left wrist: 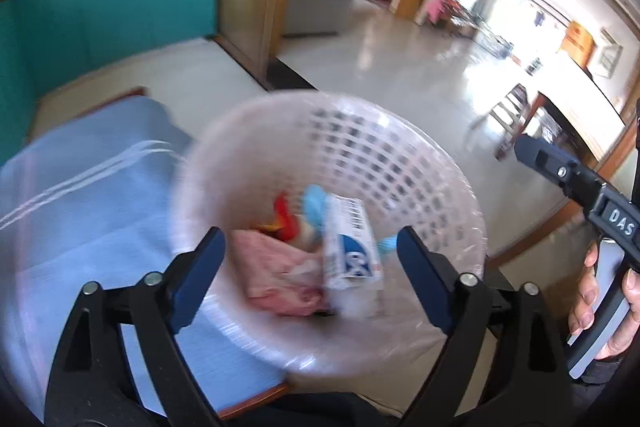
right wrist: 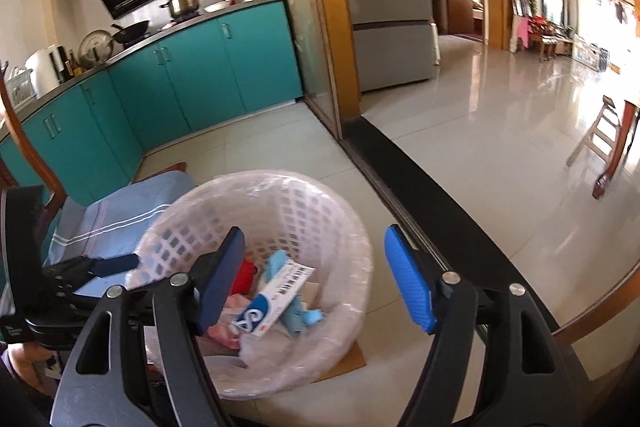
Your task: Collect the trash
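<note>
A white lattice waste basket (left wrist: 400, 163) lined with clear plastic stands on the floor; it also shows in the right wrist view (right wrist: 304, 203). Inside lie a white and blue carton (left wrist: 352, 251), pink wrapping (left wrist: 276, 279), a red scrap (left wrist: 284, 215) and light blue pieces (left wrist: 314, 201). The carton (right wrist: 276, 295) also shows in the right wrist view. My left gripper (left wrist: 310, 263) is open and empty above the basket. My right gripper (right wrist: 316, 275) is open and empty above the basket. The right gripper also shows at the left wrist view's right edge (left wrist: 560, 175).
A chair with a blue striped cushion (right wrist: 120, 215) stands left of the basket. Teal kitchen cabinets (right wrist: 192, 67) run behind. A black door track (right wrist: 432, 203) crosses the glossy tiled floor. A grey fridge (right wrist: 384, 7) and a wooden stool (right wrist: 600, 135) stand beyond.
</note>
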`<state>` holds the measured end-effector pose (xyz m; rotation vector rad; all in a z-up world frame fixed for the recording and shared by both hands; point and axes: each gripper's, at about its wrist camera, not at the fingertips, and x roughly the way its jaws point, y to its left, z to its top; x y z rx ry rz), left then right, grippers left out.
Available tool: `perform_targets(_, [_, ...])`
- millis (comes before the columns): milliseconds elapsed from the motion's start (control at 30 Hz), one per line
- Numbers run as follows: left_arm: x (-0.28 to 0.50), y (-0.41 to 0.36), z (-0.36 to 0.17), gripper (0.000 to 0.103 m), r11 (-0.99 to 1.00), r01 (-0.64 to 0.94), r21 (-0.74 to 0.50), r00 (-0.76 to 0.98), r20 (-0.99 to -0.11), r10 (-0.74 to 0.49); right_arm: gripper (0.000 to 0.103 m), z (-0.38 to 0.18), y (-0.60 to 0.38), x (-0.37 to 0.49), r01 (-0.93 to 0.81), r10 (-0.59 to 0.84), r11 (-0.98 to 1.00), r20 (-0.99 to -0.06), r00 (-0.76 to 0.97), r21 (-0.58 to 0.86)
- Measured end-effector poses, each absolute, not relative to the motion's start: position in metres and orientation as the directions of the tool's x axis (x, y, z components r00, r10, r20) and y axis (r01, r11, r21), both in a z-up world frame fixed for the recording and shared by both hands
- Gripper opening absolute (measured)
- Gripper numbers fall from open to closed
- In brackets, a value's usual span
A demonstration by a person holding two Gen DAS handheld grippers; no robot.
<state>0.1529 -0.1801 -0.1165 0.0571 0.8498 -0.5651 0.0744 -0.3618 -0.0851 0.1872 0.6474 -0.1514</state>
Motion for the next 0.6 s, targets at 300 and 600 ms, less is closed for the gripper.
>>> perform_targets(300, [0.118,-0.046,-0.072,0.098,0.970,0.193,-0.149,0.722,-0.648,-0.243,0.090,-0.058,-0.313,0.070,0.126,-0.049,0.986,-0.545,0.837,0.105])
perform_targets(600, [0.062,0.030,-0.035,0.099,0.996,-0.020,-0.083,0.828,-0.560,-0.031,0.099,-0.044,-0.244,0.042,0.023,-0.004,0.999,-0.467,0.884,0.036])
